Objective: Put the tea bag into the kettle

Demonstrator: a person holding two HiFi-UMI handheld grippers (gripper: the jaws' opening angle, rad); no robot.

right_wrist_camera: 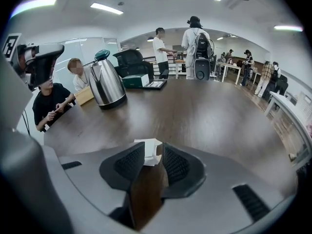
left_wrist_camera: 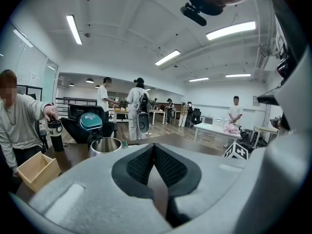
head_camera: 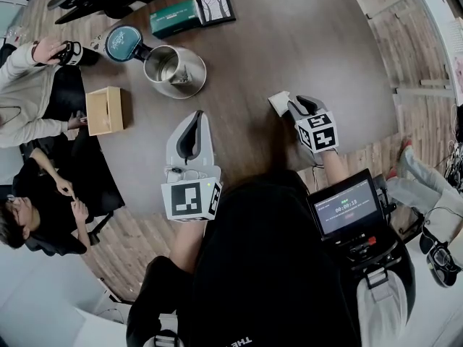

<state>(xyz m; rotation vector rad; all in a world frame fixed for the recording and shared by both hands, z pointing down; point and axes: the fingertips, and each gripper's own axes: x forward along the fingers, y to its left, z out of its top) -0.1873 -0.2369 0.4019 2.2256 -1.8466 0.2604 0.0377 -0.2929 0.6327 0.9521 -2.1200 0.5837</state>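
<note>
The tea bag (head_camera: 278,101) lies flat on the table (head_camera: 304,35), right of centre in the head view. We've got the right gripper (right_wrist_camera: 153,154) tipped down over it, tongs spread, the bag between the tips but not pinched, which looks like the line-up for the pick. The left gripper (left_wrist_camera: 154,147) hangs low and central, tongs pressed together on nothing, seemingly parked out of the way. At upper left the kettle (head_camera: 198,76) stands well apart, teal lid (head_camera: 124,43) flipped back, only bare steel inside.
</note>
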